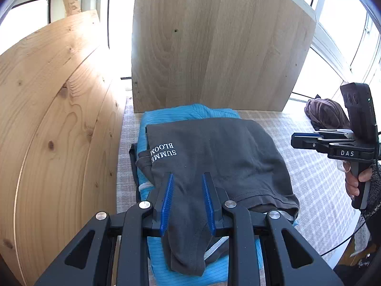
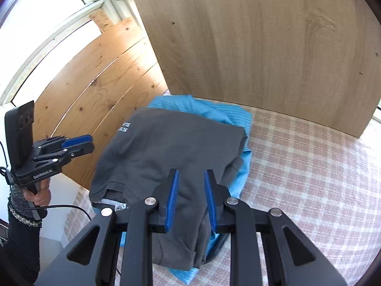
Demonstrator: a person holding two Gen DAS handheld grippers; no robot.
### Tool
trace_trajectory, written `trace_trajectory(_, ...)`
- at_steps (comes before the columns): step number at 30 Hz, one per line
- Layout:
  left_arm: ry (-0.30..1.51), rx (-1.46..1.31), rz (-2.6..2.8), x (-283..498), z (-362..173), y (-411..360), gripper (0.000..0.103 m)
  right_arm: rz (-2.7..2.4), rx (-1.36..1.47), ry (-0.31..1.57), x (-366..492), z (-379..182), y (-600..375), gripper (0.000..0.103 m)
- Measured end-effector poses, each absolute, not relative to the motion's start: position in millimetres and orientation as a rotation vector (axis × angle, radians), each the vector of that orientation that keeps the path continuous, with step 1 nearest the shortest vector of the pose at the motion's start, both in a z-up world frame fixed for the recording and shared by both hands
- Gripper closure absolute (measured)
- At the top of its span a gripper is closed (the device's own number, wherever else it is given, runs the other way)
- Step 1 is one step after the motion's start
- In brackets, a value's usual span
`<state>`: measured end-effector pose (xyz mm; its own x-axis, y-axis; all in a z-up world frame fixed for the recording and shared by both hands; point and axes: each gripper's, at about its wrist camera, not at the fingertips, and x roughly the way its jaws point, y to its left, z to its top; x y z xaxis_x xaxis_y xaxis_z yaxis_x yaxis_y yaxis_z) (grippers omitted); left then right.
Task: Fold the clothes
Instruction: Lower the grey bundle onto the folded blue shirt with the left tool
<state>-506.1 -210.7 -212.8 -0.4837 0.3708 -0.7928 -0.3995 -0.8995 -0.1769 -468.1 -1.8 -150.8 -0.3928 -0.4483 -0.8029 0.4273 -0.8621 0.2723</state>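
A checked cloth covers the surface (image 2: 309,166), which fills the lower right of the right wrist view, with a pale wooden panel (image 2: 262,35) standing along its far edge and a knotty pine board (image 1: 47,119) filling the left side of the left wrist view. In the middle of both views lies a folded blue garment (image 1: 166,119), and on top of it a dark grey T-shirt (image 1: 214,147) with white lettering, folded into a rough rectangle; its hem and a loose sleeve trail toward the lower edge of the frame. A brown bundle of cloth (image 1: 323,112) sits at the right edge of the left wrist view.

The left tongs (image 1: 188,200) stand a little apart over the T-shirt's near edge, the blue pads either side of the cloth without pinching it. The right tongs (image 2: 190,197) look the same: slightly parted above the grey fabric, gripping nothing.

The T-shirt should handle as light, limp and easily rumpled. A pinch through both layers at a corner or along the hem would likely carry it best.
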Motion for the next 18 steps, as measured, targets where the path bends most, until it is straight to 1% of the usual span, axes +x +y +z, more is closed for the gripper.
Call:
trace_trajectory(2,0.110,-1.349,2.362,-512,-242,-208,0.077,-2.241,1.378,0.135,-470,-180,-25,0.081)
trace_trajectory(3,0.136,-1.394,2.352,-515,-257,-207,0.078,-2.223,1.431,0.212,-471,-198,-31,0.081)
trace_trajectory(4,0.098,-1.445,2.330,-516,-271,-212,0.082,-2.195,1.481,0.244,-472,-215,-32,0.081)
trace_trajectory(5,0.058,-1.492,2.308,-516,-284,-218,0.079,-2.178,1.502,0.231,-472,-221,-30,0.081)
trace_trajectory(6,0.008,-1.499,2.298,-515,-286,-224,0.078,-2.166,1.514,0.207,-473,-224,-27,0.081)
trace_trajectory(8,-0.036,-1.479,2.325,-513,-274,-232,0.080,-2.177,1.486,0.126,-476,-211,-18,0.081)
trace_trajectory(9,-0.039,-1.446,2.346,-513,-263,-233,0.081,-2.189,1.452,0.068,-479,-200,-13,0.081)
trace_trajectory(11,-0.044,-1.378,2.387,-512,-240,-234,0.082,-2.215,1.370,-0.042,-487,-178,-6,0.081)
trace_trajectory(13,-0.002,-1.317,2.394,-520,-225,-225,0.082,-2.265,1.327,-0.061,-504,-167,-6,0.081)
trace_trajectory(15,0.044,-1.289,2.396,-536,-221,-210,0.082,-2.297,1.302,-0.067,-522,-163,-12,0.081)
trace_trajectory(18,0.017,-1.317,2.350,-567,-239,-192,0.081,-2.265,1.360,-0.077,-549,-182,-31,0.081)
